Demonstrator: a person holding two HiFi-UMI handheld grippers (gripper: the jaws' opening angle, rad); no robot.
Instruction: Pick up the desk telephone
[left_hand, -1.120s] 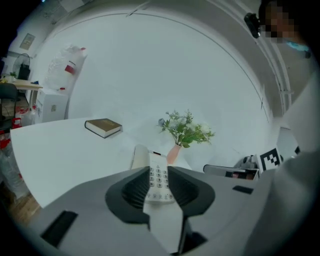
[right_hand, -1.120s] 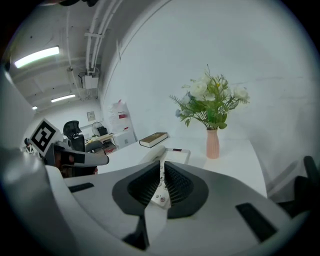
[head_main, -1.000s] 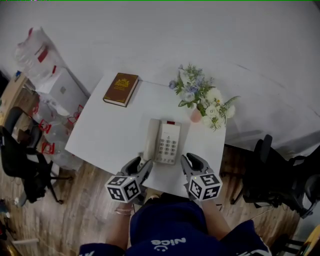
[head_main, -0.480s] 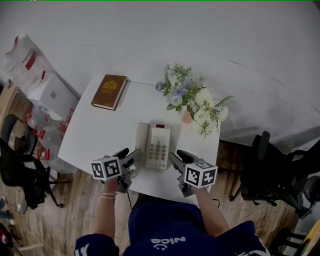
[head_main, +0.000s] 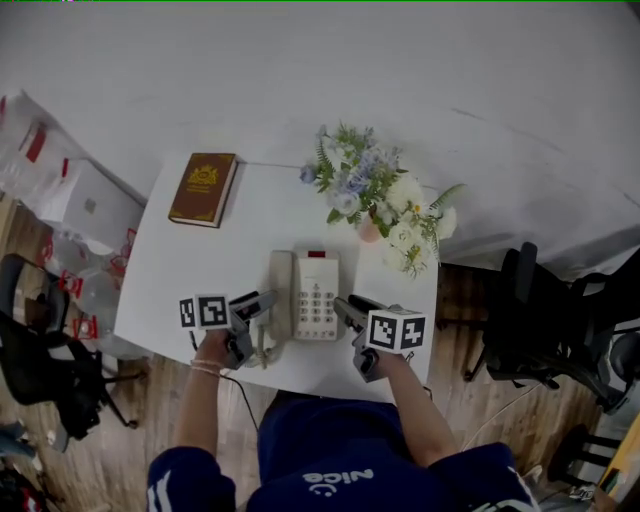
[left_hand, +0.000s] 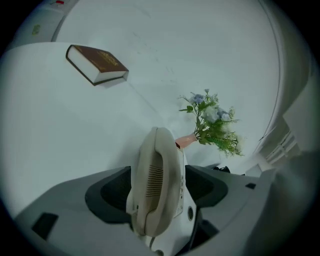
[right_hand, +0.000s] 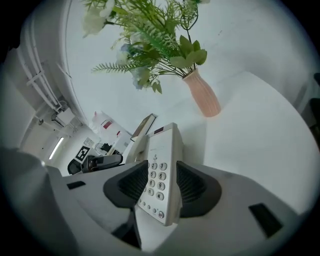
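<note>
A cream desk telephone (head_main: 316, 295) lies flat near the front edge of the white table (head_main: 190, 275), its handset (head_main: 281, 290) in the cradle on its left. My left gripper (head_main: 260, 303) reaches in from the left, jaws opening. In the left gripper view the handset (left_hand: 156, 185) and the phone's left edge stand between the pads, which do not visibly press on them. My right gripper (head_main: 346, 306) comes from the right, jaws also opening. In the right gripper view the keypad side (right_hand: 161, 180) sits between its pads.
A brown book (head_main: 204, 189) lies at the table's far left corner. A pink vase of flowers (head_main: 368, 198) stands just behind the phone, to the right. Black chairs (head_main: 540, 330) flank the table, and bags and boxes (head_main: 70, 205) sit on the floor at left.
Both grippers dropped from above the table's front edge and spread to either side of the telephone. Their jaws opened wider and now straddle its left and right edges.
</note>
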